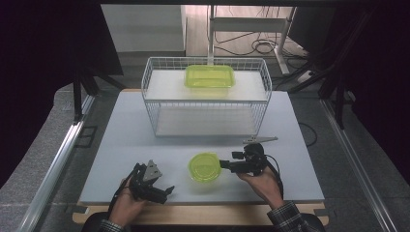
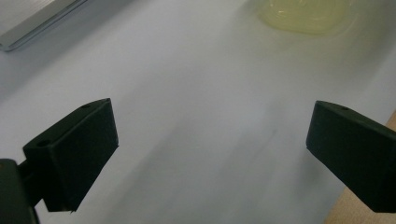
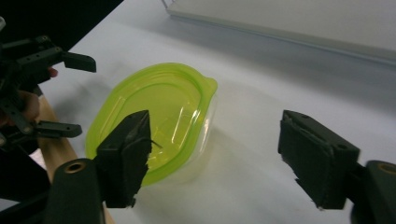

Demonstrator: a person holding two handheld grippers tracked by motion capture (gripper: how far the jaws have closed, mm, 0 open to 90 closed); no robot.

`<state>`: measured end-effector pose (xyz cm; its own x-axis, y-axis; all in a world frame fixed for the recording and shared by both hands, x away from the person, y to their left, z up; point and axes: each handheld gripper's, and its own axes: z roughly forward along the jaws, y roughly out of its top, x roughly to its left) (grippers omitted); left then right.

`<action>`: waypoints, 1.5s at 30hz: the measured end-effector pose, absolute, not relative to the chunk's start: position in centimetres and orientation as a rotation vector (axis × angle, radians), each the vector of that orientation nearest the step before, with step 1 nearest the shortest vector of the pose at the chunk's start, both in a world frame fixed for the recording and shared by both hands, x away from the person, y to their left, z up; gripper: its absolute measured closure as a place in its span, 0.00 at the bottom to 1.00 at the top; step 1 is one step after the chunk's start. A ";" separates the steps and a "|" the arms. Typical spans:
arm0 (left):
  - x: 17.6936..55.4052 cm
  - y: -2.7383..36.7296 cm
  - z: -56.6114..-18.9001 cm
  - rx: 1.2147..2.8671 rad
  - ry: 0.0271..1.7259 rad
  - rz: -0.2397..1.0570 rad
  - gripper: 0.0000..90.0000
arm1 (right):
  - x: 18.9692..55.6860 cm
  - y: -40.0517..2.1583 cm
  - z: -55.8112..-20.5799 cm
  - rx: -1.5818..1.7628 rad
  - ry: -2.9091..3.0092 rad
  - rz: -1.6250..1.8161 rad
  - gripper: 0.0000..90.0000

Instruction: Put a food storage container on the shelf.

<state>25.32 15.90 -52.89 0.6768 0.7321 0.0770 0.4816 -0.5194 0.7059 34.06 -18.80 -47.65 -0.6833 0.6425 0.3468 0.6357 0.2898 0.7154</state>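
Right now the round green container (image 1: pixel 205 166) sits on the surface (image 1: pixel 121 145) near its front edge, with the right tool (image 1: pixel 227 165) spread wide beside it. If those jaws close off-centre on its lid, the light container could skid or tip; the left tool (image 1: pixel 167 192) is also released, holding nothing.

left gripper (image 1: pixel 167 190): black linkage frame, a grey three-cornered plate on top, a dark cable trailing back toward the wrist
left gripper's blocks: matte black, wedge-shaped, small round screw holes in the upper faces
right gripper (image 1: pixel 223 164): black, compact, with looping black cables behind
right gripper's pads (image 3: pixel 314 156): black, rough, frayed at the edges
right gripper's arms: brass-coloured ringed holes
sleeves: plaid cuffs at both wrists
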 end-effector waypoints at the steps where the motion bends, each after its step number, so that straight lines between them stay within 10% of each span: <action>1: 25.3 15.9 -52.9 2.220 0.929 0.485 0.02 | 34.3 -18.7 -47.8 1.261 2.521 1.395 0.32; 22: 25.3 15.9 -52.9 2.235 0.922 0.483 0.02 | 37.3 -17.2 -49.6 1.566 2.731 1.431 0.88; 45: 25.3 15.9 -52.9 2.233 0.924 0.485 0.02 | 37.8 -18.6 -47.5 1.650 2.656 1.619 0.90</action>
<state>25.33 15.93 -52.86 0.6811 0.7275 0.0827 0.4809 -0.5296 0.6987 37.78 -18.59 -47.52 -0.5052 0.5114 0.6952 0.8522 0.1683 0.4954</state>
